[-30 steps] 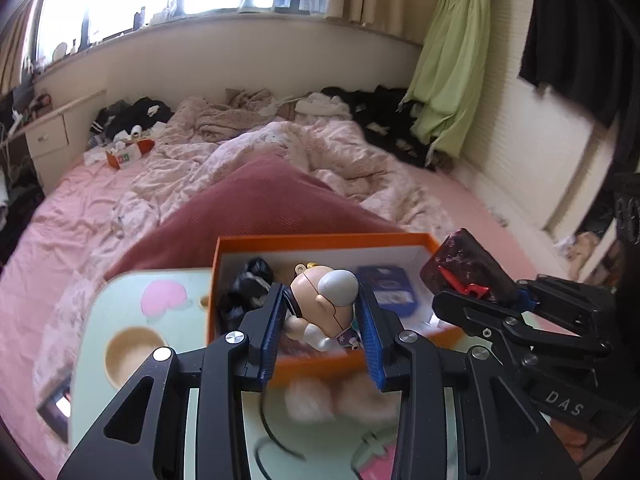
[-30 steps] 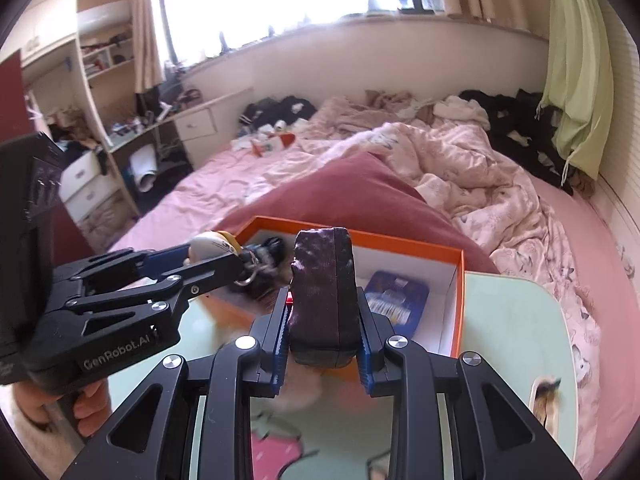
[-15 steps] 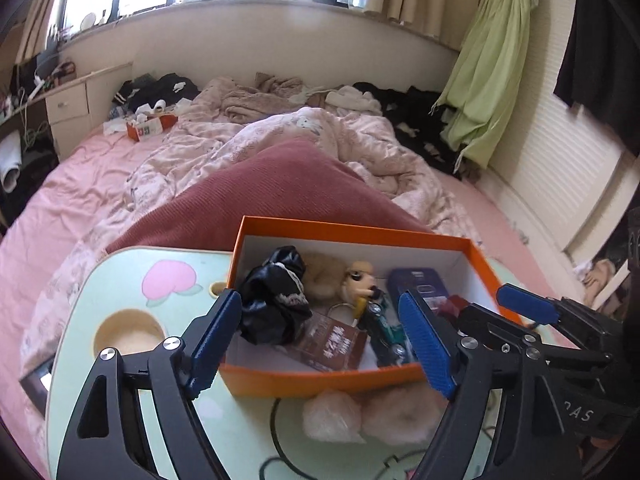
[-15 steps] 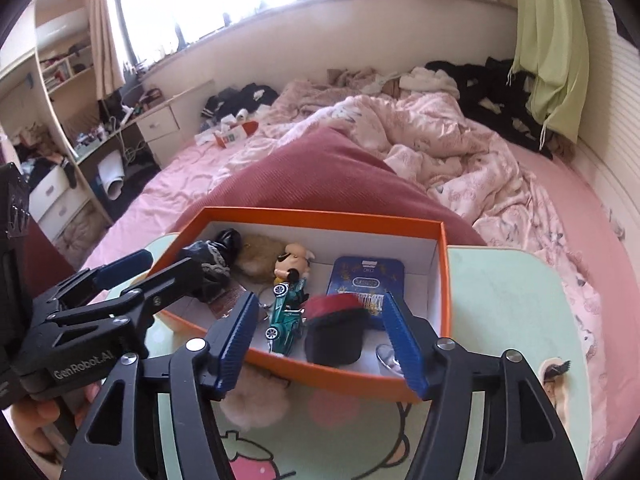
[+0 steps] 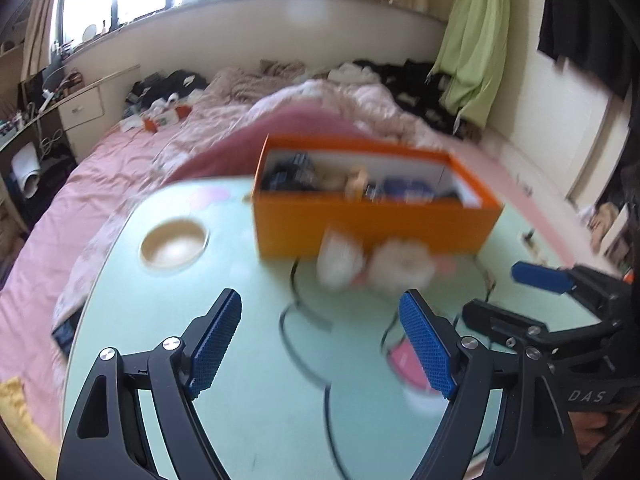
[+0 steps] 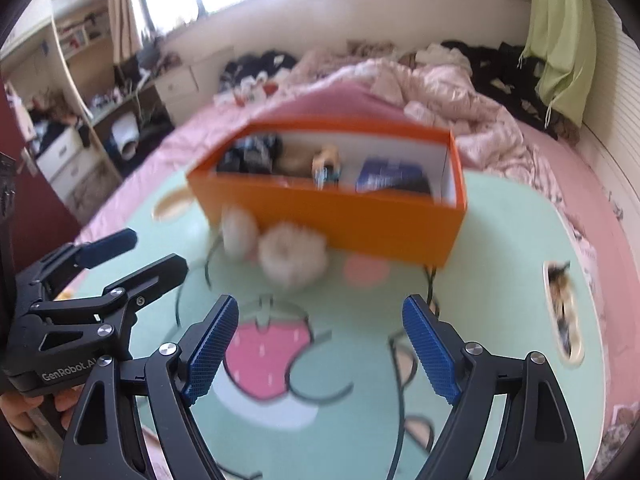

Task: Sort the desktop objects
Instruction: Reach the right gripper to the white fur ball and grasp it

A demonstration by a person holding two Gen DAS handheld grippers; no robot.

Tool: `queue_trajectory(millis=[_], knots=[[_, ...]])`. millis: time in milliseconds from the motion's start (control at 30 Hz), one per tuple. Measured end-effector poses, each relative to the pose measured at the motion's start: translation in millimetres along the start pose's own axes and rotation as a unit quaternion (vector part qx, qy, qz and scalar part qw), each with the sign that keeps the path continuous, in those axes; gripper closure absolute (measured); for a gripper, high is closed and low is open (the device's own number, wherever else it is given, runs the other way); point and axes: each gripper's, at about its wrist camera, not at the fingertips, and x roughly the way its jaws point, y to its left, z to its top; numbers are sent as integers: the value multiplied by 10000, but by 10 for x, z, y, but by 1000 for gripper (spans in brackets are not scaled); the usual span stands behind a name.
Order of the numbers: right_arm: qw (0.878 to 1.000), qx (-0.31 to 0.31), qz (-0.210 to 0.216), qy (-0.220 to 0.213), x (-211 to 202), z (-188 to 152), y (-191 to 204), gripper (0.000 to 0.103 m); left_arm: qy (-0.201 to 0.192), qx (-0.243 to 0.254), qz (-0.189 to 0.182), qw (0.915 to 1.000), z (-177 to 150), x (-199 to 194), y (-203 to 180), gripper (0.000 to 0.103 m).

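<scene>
Both the left gripper [image 5: 320, 340] and the right gripper [image 6: 320, 344] have just been opening; their fingers stand wide with nothing between them. Two fluffy balls [image 6: 290, 258] lie on the table [image 5: 168, 320] touching the orange box [image 6: 360, 216], ahead of both, probably nearer the left.

A: Your orange box [image 6: 352, 216] looks like matt cardboard, white inside.
B: And the table [image 5: 248, 392]?
A: Smooth, slightly glossy plastic, you'd say. Lower frame, your gripper fingers [image 6: 212, 348] are matt black plastic with rough blue dimpled pads and shiny metal screws.
B: The puffs [image 6: 292, 256]?
A: Fluffy.
</scene>
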Motion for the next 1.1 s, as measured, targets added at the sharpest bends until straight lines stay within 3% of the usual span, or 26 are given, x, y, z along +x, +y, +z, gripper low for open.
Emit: queue_trajectory(millis=[233, 300, 333, 433, 1100], knots=[[9988, 14, -327, 377, 158, -233, -30, 18, 316, -212, 344, 9987, -386, 147, 68, 20], [9975, 91, -438, 540, 220, -258, -80, 6, 299, -73, 603, 9977, -410, 144, 24, 15], [9964, 96, -523, 655, 265, -275, -95, 1, 282, -49, 613, 9977, -418, 139, 10, 10], [9959, 58, -640, 637, 272, -306, -103, 0, 292, -101, 598, 9977, -433, 145, 17, 2], [9959, 39, -650, 622, 283, -299, -113, 0, 48, -15, 491, 9988, -529, 128, 64, 0]])
